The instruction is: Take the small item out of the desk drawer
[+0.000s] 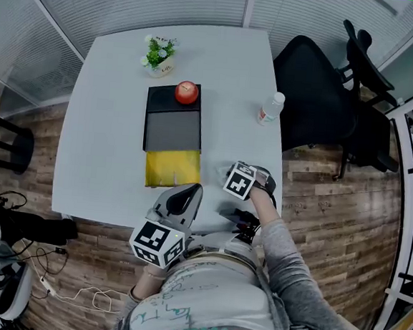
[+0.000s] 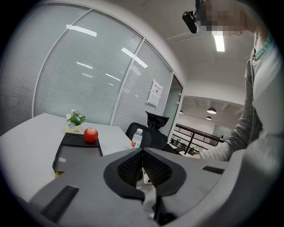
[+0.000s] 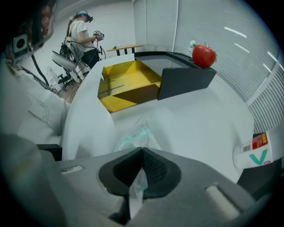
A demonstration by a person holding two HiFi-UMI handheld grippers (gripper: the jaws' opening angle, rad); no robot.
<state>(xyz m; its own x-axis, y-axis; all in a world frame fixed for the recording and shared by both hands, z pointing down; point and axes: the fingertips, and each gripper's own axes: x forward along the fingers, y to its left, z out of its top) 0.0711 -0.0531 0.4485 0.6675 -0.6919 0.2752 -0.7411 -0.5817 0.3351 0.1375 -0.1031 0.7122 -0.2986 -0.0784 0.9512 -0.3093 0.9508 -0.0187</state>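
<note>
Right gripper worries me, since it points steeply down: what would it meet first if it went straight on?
Most likely the white table just beyond its tips. The right gripper is shut on a clear packet whose free end sticks out ahead and would touch first; the gap is unclear.

Cool, even indoor light; a ceiling strip lamp (image 2: 218, 43) glares at upper right. Both gripper views bend at dark edges; close fingers (image 3: 156, 167) look soft.

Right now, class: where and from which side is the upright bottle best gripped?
Probably the bottle at mid-body, jaws level, coming from the person's side: it stands upright, round and narrow, with bare table before it and a chair beyond.
</note>
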